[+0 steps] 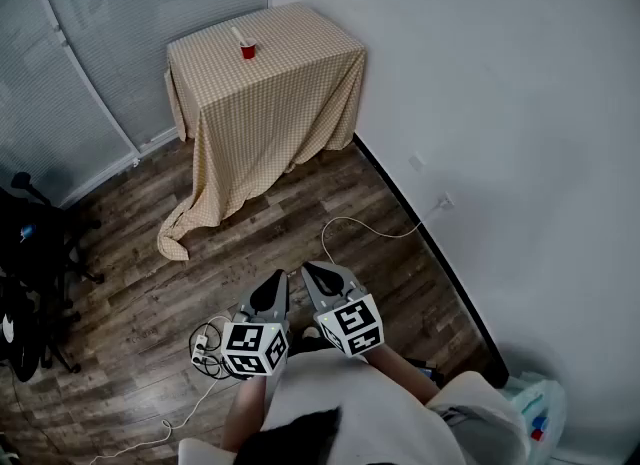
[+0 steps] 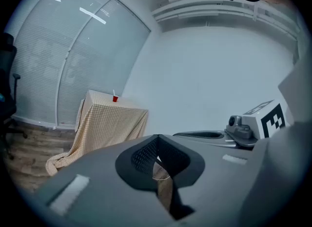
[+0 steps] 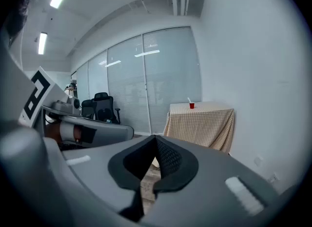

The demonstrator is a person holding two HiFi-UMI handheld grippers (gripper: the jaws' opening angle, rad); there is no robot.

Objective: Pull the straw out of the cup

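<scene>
Floor (image 1: 300,203): dark wood planks, a long bare stretch between the person and the far corner.

Table (image 1: 270,73): set in that corner against the white wall, under a checked cloth that hangs to the floor.

Left gripper (image 1: 279,276) and right gripper (image 1: 309,268): held side by side close to the body, both tilted a little downward. In each gripper view the jaw tips meet, with only floor showing through the gap behind them. Both are closed and carry nothing.

Cup (image 1: 247,50): small and red, upright on the tabletop, towards its far edge.

Straw (image 1: 238,36): white, standing in the cup. Its long axis runs mostly upward, and the free end leans left in the head view.

Key relation: cup and straw lie straight ahead and well apart from both sets of jaws. Neither gripper looks clearly nearer. My reading is that the approach has not begun, and either gripper must open before it can take the straw's upper end.
</scene>
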